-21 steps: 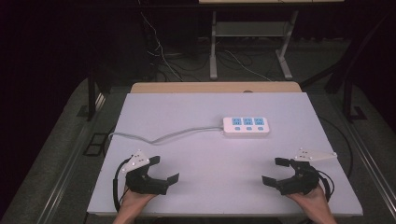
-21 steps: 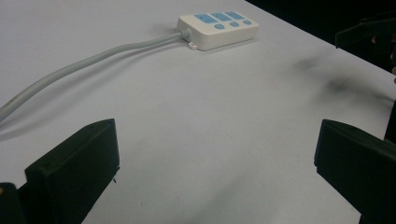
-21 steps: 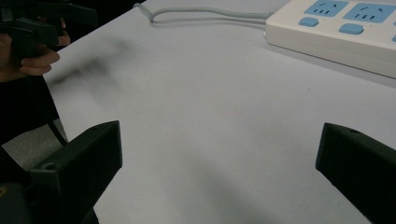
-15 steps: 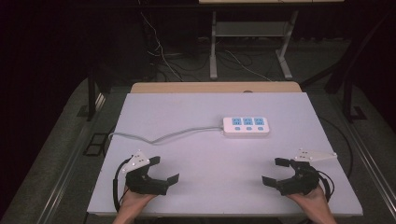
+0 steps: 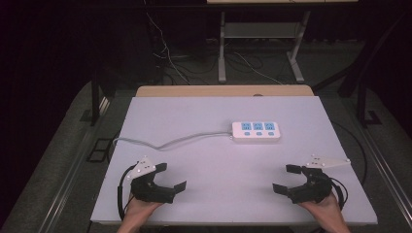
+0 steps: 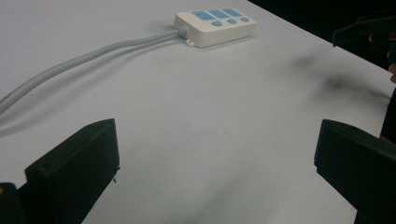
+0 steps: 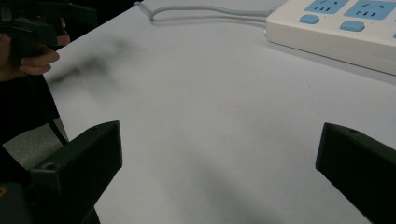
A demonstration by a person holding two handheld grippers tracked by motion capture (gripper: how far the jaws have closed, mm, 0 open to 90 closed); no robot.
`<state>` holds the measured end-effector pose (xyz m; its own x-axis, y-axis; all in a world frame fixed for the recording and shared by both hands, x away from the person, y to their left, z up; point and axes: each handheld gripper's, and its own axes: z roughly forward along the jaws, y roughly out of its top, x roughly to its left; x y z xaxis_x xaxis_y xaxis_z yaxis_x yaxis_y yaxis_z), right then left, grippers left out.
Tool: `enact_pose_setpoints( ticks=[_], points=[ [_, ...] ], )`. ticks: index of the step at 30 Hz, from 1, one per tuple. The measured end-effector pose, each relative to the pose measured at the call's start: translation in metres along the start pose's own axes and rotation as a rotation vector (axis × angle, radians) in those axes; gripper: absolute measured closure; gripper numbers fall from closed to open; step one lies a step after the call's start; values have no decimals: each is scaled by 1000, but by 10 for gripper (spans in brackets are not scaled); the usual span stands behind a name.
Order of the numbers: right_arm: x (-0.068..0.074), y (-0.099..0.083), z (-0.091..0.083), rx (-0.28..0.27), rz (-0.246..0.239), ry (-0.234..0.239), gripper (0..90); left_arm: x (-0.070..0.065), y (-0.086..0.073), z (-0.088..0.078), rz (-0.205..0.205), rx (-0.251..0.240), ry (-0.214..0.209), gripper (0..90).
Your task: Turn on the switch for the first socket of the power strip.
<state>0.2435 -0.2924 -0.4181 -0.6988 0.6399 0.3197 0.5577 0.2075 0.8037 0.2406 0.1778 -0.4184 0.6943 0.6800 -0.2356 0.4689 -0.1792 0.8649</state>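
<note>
Both the left gripper (image 5: 171,175) and right gripper (image 5: 286,178) rest near the table's (image 5: 218,160) front edge, jaws apart and empty, apparently before any reach toward the power strip (image 5: 256,131) lying well ahead at mid-table.

Left gripper (image 6: 217,172) fingers (image 6: 74,170) spread wide over white table (image 6: 210,116); power strip (image 6: 215,27) far off, cord (image 6: 84,58) trailing left.
</note>
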Motion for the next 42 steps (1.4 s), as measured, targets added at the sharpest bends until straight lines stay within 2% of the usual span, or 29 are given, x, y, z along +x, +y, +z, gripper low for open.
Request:
enact_pose_setpoints(
  ticks=[12, 24, 31, 38, 42],
  points=[
    [1, -1, 2, 18, 7, -9, 0, -1, -1, 0, -1, 4, 3, 0],
    [4, 6, 0, 57, -8, -30, 1, 1, -2, -2, -2, 6, 3, 0],
    [5, 11, 3, 94, -20, -17, 1, 0, -2, -2, 0, 10, 2, 0],
    [6, 20, 5, 109, -45, 7, 1, 0, -3, -2, 0, 12, 2, 0],
    [6, 26, 5, 116, -48, 5, 1, 0, -3, -1, 2, 14, 3, 0]
  ],
)
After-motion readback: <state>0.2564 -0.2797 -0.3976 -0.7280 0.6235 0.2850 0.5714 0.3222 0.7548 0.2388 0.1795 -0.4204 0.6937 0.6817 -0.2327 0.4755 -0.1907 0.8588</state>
